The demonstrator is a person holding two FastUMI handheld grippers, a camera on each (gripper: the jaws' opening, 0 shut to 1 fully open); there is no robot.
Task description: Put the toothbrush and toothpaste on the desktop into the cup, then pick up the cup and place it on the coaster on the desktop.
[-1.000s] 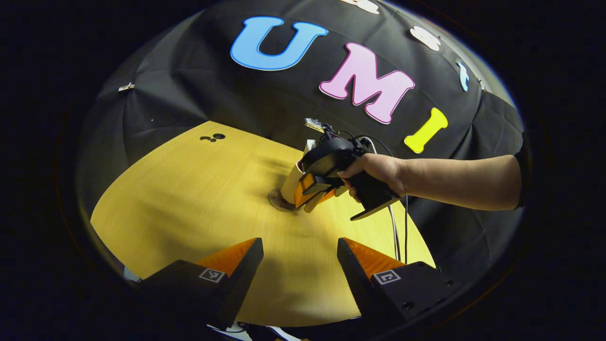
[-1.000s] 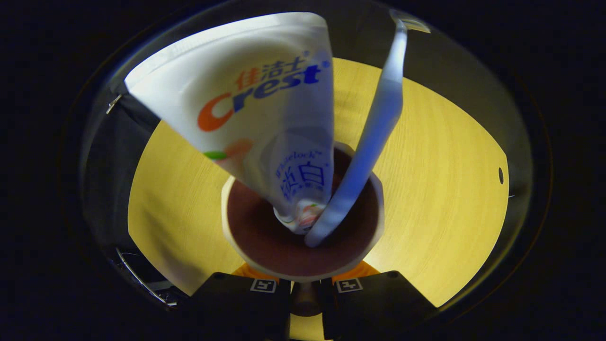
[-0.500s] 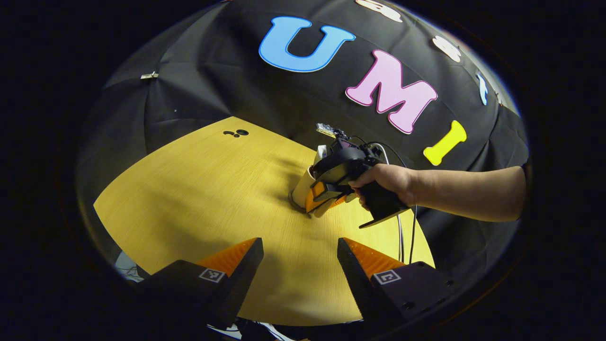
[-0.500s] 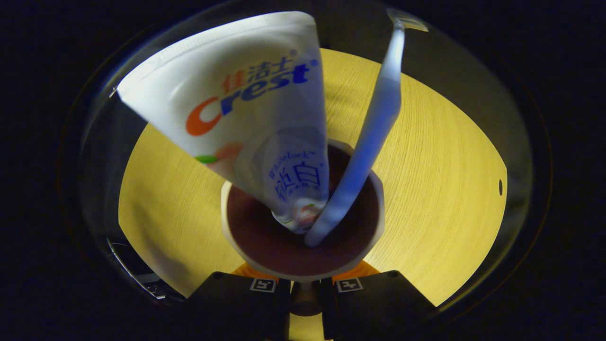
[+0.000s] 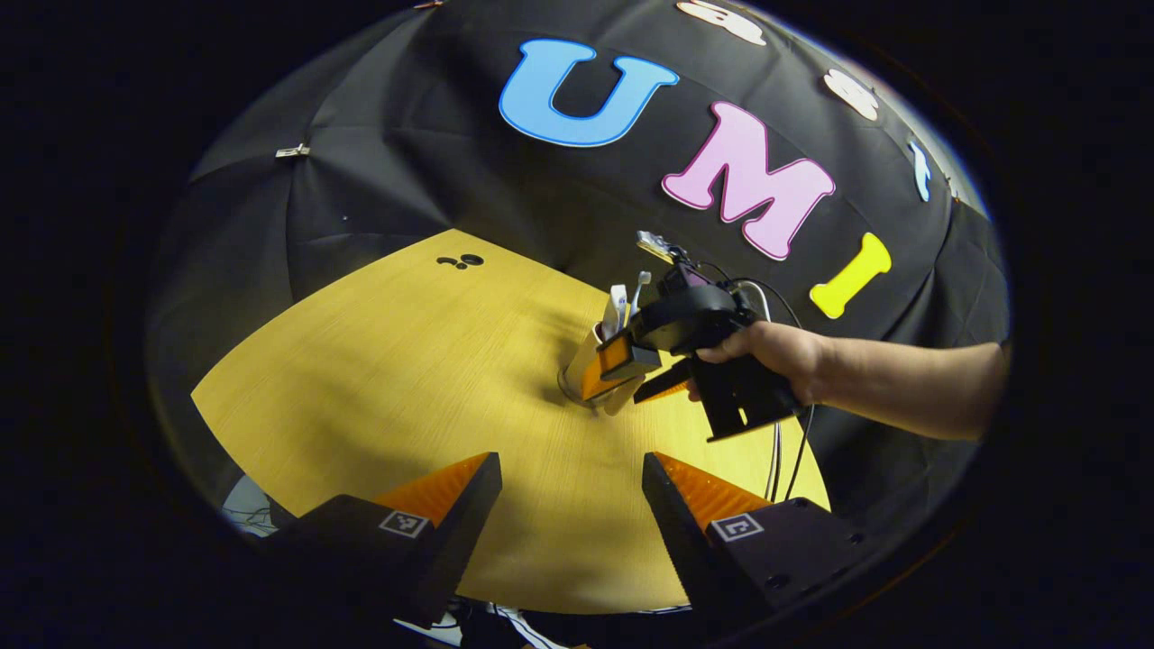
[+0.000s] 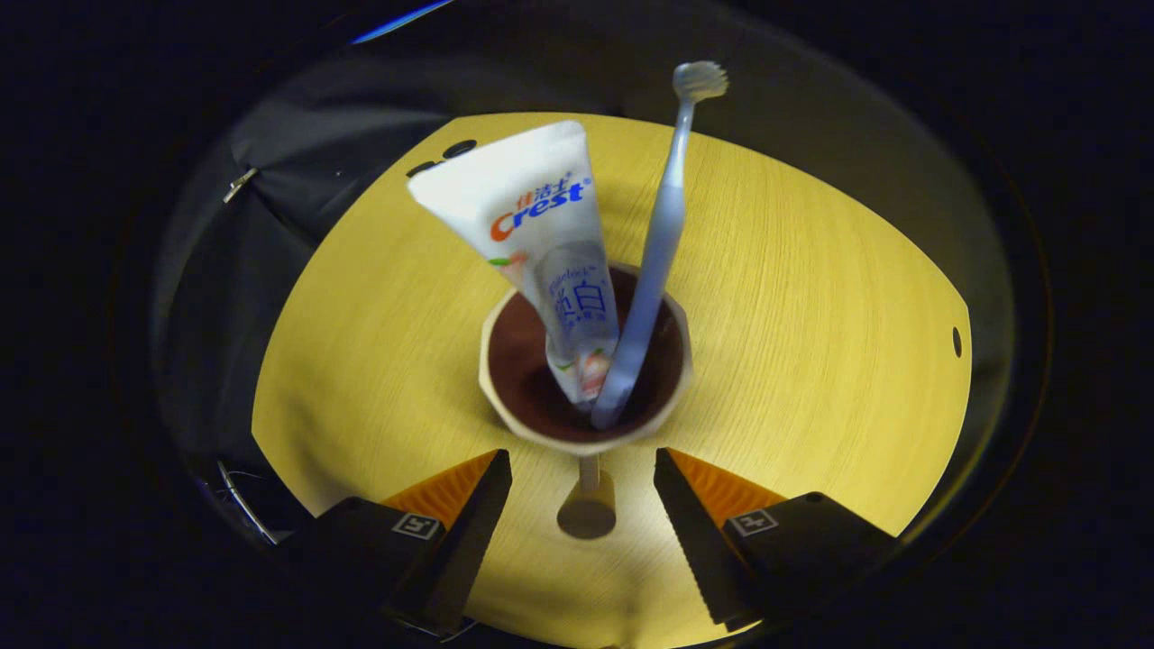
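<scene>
- Since a second ago the right gripper has let go of the cup and drawn back; its fingers now stand spread, apart from the cup's handle.
- The left gripper hangs spread over the near bench edge, holding nothing.
- The cup stands upright mid-bench on the coaster, of which a sliver shows in the left gripper view.
- The toothpaste, printed "Crest" with other writing, stands cap down, leaning up-left.
- The toothbrush stands beside it, bristles up, tilted slightly right.
- Bare bench lies all around the cup; dark cloth bounds its far edge.
</scene>
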